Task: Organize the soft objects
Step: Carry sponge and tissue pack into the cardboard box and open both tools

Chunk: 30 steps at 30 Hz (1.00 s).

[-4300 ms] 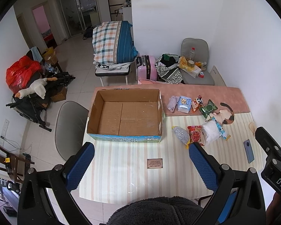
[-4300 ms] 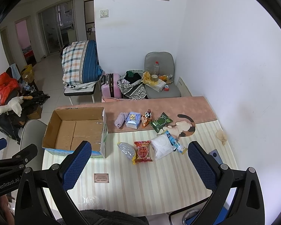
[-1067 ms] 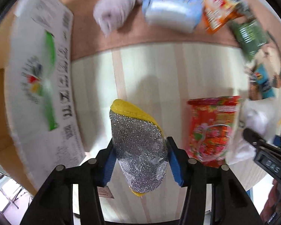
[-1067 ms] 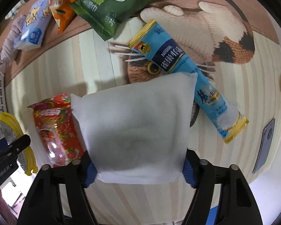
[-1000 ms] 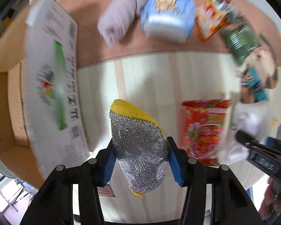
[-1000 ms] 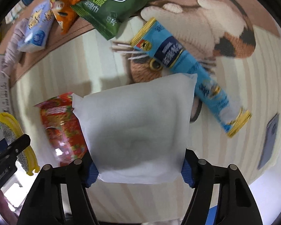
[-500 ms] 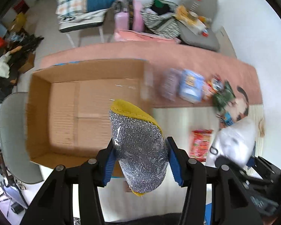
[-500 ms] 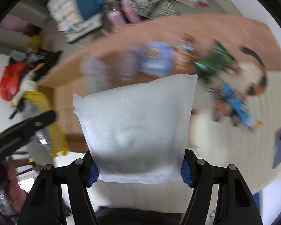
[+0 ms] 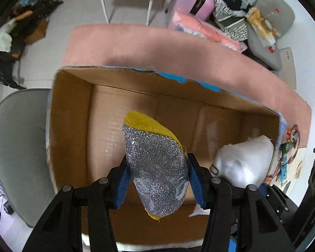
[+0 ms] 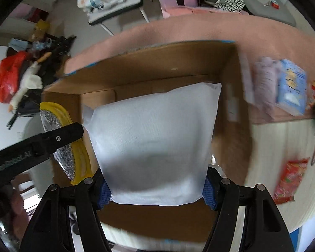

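Note:
My left gripper [image 9: 157, 178] is shut on a silver glitter sponge with a yellow edge [image 9: 155, 166] and holds it above the open cardboard box [image 9: 73, 126]. My right gripper [image 10: 156, 191] is shut on a white soft pack [image 10: 153, 142], also held over the box [image 10: 226, 79]. The white pack shows in the left wrist view [image 9: 243, 163] at the box's right end. The sponge [image 10: 63, 142] and the left gripper's finger [image 10: 52, 138] show at the left of the right wrist view. The box floor looks bare.
On the table right of the box lie a lilac cloth [image 10: 264, 84], a blue tissue pack [image 10: 292, 88] and a red snack bag [image 10: 289, 180]. A pink cloth [image 9: 157, 46] covers the table's far side. A grey chair [image 9: 16, 147] stands left of the box.
Both grippers picked up their objects from the table and carried them left and up over the box. The box now fills both views.

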### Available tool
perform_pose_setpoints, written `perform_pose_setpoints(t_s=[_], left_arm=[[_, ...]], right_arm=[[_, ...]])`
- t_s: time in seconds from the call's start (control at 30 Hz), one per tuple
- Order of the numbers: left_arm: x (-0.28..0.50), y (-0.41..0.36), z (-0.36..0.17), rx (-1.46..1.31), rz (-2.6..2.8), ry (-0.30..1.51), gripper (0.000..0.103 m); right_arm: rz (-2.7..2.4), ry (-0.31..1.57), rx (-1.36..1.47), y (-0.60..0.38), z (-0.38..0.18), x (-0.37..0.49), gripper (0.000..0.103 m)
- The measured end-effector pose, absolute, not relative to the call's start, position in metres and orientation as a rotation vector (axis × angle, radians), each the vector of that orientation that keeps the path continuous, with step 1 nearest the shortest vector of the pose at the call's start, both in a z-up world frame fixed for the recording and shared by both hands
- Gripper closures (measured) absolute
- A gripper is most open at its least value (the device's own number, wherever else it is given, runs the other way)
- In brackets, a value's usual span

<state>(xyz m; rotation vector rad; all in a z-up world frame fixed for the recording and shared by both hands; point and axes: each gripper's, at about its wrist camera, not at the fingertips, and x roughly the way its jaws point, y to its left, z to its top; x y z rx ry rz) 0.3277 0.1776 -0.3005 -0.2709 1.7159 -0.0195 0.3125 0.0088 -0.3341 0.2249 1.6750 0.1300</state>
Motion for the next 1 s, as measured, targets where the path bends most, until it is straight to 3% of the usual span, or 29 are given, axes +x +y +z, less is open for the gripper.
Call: perform_pose_setpoints(t_s=[0.2, 0.47, 0.6, 0.7, 1.0], left_arm=[[0.349, 0.173, -0.349, -0.259, -0.054, 1.804, 0.055], [0.354, 0.172, -0.365, -0.288, -0.107, 1.859, 0.050], [0.348, 0.180, -0.354, -0.251, -0.126, 1.841, 0.012], [0.340, 0.184, -0.335, -0.203, -0.113, 1.799, 0.005], [0.294, 0.201, -0.280, -0.148, -0.085, 1.683, 0.005]], right_arm=[[0.077, 1.708, 0.182, 0.031, -0.384, 0.330, 0.032], [0.083, 1.739, 0.127, 0.055, -0.403, 0.347, 0.027], [0.092, 1.724, 0.117, 0.069, -0.398, 0.354, 0.001], [0.088, 1.706, 0.076, 0.078, -0.383, 0.351, 0.000], [0.065, 1.625, 0.016, 0.081, -0.332, 0.315, 0.000]])
